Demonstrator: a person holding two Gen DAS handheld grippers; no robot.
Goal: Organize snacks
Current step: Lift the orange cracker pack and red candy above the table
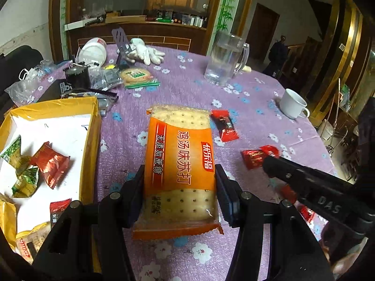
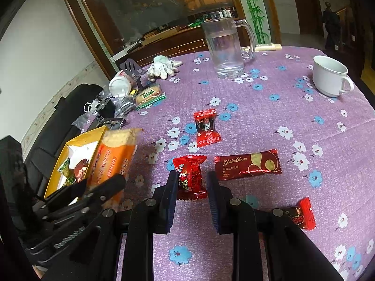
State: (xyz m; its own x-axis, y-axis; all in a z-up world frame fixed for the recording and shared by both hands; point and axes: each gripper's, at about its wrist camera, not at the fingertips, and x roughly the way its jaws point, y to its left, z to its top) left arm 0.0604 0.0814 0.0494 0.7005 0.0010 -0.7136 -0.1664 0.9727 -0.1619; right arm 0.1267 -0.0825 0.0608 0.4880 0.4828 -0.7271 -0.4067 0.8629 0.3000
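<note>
My left gripper (image 1: 179, 187) is shut on an orange cracker packet (image 1: 180, 161) and holds it above the purple tablecloth, right of the yellow box (image 1: 92, 140). The packet also shows in the right wrist view (image 2: 112, 161), next to the box (image 2: 70, 154). My right gripper (image 2: 191, 182) is open, its jaws standing either side of a red candy (image 2: 191, 175) that lies on the cloth; the right jaw is apart from it. More red snacks lie around: a square candy (image 2: 206, 127), a GoldenCrown bar (image 2: 248, 165) and a candy (image 2: 302, 213) at the right.
The yellow box holds several wrapped snacks (image 1: 50, 161). A glass mug (image 2: 226, 46) and a white cup (image 2: 330, 75) stand at the back. A green cracker packet (image 2: 150, 94), white gloves (image 2: 164, 66), a white jar and clutter lie at the back left.
</note>
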